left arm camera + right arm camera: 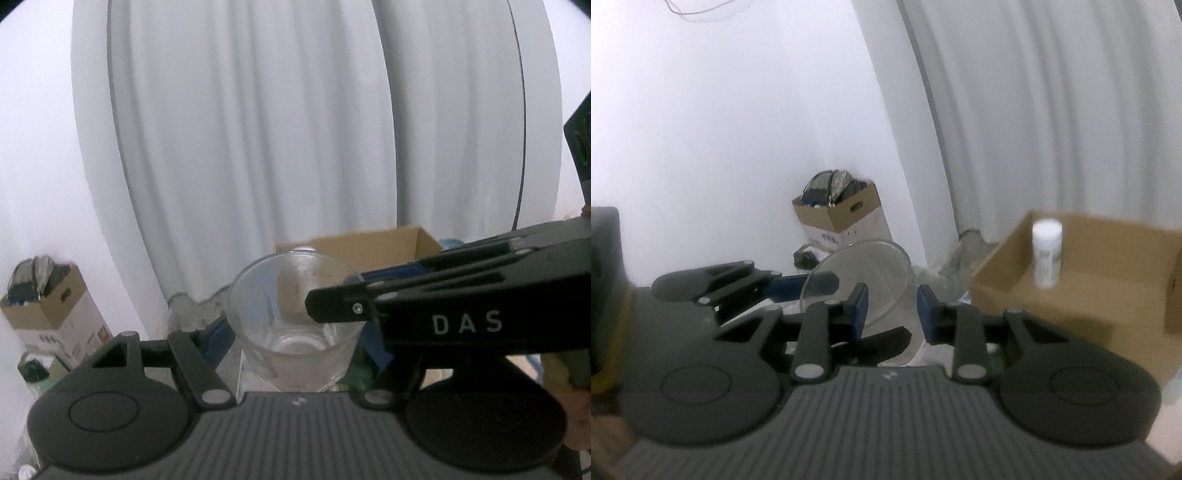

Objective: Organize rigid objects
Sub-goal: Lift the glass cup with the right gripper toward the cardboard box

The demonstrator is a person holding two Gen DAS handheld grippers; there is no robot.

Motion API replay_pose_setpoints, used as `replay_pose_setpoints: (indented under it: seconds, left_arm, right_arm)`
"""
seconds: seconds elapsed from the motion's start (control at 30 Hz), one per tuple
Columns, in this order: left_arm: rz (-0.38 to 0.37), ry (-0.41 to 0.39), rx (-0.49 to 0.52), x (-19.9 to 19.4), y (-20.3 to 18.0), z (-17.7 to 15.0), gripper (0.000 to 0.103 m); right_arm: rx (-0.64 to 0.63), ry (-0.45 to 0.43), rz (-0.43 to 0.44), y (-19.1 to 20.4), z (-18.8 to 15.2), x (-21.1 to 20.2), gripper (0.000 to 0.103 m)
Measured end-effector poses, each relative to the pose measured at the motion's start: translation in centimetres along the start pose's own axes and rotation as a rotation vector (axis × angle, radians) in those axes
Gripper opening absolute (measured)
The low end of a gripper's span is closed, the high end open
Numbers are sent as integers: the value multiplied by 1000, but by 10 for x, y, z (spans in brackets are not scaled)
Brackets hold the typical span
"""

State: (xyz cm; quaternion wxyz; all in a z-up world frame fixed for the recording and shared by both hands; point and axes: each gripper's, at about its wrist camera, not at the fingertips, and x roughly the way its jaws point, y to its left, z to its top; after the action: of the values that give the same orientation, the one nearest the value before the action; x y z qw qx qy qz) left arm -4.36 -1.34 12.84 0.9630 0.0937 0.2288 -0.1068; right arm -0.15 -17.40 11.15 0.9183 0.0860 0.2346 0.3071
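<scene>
1. Left wrist view: the left gripper [295, 341] is clamped on a clear drinking glass [291, 314]. Its blue pads press the glass wall from either side, low on the body. The glass is upright and empty, with its mouth tipped slightly toward the camera.
2. Same view: the right gripper [332, 293] reaches in from the right at rim height. One black finger lies across the mouth of the glass and the other runs outside the wall. Past the glass stands an open cardboard box [369, 245], with a pale curtain [258, 147] behind it. A second carton [48, 299], stuffed with dark items, sits far left by the wall.
3. Right wrist view: the right gripper's blue pads stand narrowly apart with a clear gap between them, and the near side of the glass sits in that gap. I cannot tell whether either pad touches the glass. The left gripper's fingers come in from the left around the glass.
4. Same view: the cardboard box lies to the right, apart from the glass. A white bottle [1047, 254] stands upright inside it near the left wall.
5. Progress, as I judge it: the bottle looks already sorted into the box, while the glass is gripped but not yet inside. It remains to be carried over the box wall and set down. No other loose items show, so how much else is left cannot be told.
</scene>
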Motion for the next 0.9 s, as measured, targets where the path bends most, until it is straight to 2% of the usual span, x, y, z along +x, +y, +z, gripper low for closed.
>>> replay_pose_setpoints:
  seconds: [0.13, 0.3, 0.63, 0.9]
  left_arm:
    - [-8, -31, 5, 12, 1, 24, 75]
    - [-28, -32, 11, 39, -1, 50, 75]
    - [-95, -3, 12, 103, -10, 84, 75]
    - [-139, 62, 34, 153, -18, 93, 75]
  right_arm:
    - [-29, -38, -16, -8, 26, 1, 28]
    - [-35, -48, -40, -29, 53, 10, 28]
    - [27, -7, -82, -93, 92, 35, 28]
    - [109, 70, -114, -150, 101, 62, 28]
